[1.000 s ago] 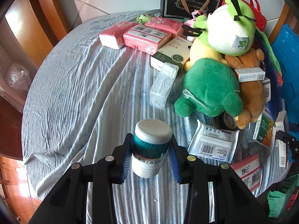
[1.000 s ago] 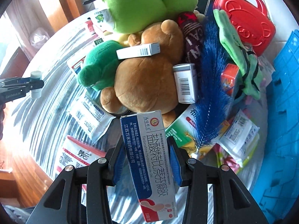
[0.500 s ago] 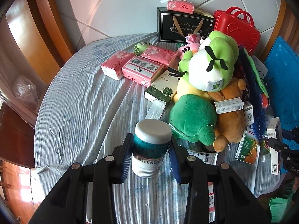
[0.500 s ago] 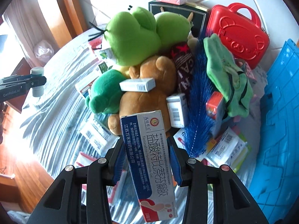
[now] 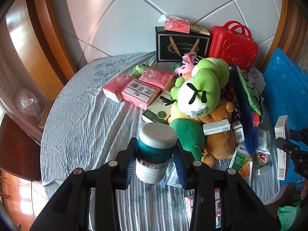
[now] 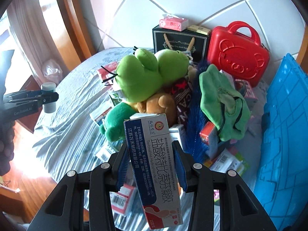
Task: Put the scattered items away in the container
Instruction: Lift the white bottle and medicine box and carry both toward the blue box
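Observation:
My left gripper is shut on a white medicine bottle with a teal label, held above the striped tablecloth. My right gripper is shut on a long white and blue medicine box, lifted over the pile. The right wrist view also shows the left gripper with its bottle at the far left. A blue plastic crate stands at the right edge. The pile holds a light green plush frog, a brown teddy bear, a dark green plush and several small boxes.
Pink tissue packs lie at the back of the table. A black gift bag and a red toy case stand against the tiled wall. A blue brush and a green cloth rest on the pile.
Both grippers have risen with the bottle and the box still gripped, so the table and pile look smaller and farther. More of the wall, black bag and red case has come into sight.

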`<state>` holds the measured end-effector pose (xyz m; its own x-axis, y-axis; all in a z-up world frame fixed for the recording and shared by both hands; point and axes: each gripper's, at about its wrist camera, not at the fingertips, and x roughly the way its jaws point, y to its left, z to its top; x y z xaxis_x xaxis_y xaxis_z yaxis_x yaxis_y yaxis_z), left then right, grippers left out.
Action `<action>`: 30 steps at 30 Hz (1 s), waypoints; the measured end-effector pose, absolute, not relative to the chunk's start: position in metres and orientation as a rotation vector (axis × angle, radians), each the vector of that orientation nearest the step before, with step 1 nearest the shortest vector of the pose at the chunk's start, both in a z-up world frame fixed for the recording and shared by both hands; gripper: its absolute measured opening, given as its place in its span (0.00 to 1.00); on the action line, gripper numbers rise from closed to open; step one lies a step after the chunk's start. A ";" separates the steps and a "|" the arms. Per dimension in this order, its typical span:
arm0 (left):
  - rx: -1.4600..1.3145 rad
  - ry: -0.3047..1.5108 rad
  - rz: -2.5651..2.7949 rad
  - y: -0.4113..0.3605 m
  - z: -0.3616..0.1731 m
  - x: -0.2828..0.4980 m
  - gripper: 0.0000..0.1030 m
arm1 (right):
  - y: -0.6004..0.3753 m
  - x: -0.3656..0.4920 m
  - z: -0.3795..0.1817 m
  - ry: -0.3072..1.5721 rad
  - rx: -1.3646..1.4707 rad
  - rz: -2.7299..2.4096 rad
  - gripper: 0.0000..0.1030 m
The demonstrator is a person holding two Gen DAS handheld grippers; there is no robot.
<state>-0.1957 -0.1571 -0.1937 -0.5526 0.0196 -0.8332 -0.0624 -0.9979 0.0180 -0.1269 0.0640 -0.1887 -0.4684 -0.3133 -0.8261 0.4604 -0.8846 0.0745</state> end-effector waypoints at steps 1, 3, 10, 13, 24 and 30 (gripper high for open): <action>-1.453 0.071 2.729 -0.155 -0.190 -0.195 0.35 | 0.065 -0.126 -0.184 0.212 1.264 -2.356 0.41; -1.438 0.071 2.736 -0.150 -0.182 -0.195 0.35 | 0.067 -0.126 -0.176 0.202 1.247 -2.363 0.41; -1.375 0.061 2.761 -0.135 -0.155 -0.195 0.35 | 0.080 -0.126 -0.149 0.169 1.200 -2.386 0.41; -1.342 0.060 2.772 -0.126 -0.143 -0.196 0.35 | 0.086 -0.126 -0.138 0.156 1.177 -2.396 0.41; -1.275 0.088 2.805 -0.093 -0.107 -0.195 0.35 | 0.115 -0.127 -0.100 0.106 1.096 -2.432 0.41; -1.232 0.105 2.812 -0.072 -0.093 -0.197 0.35 | 0.136 -0.128 -0.082 0.074 1.058 -2.449 0.41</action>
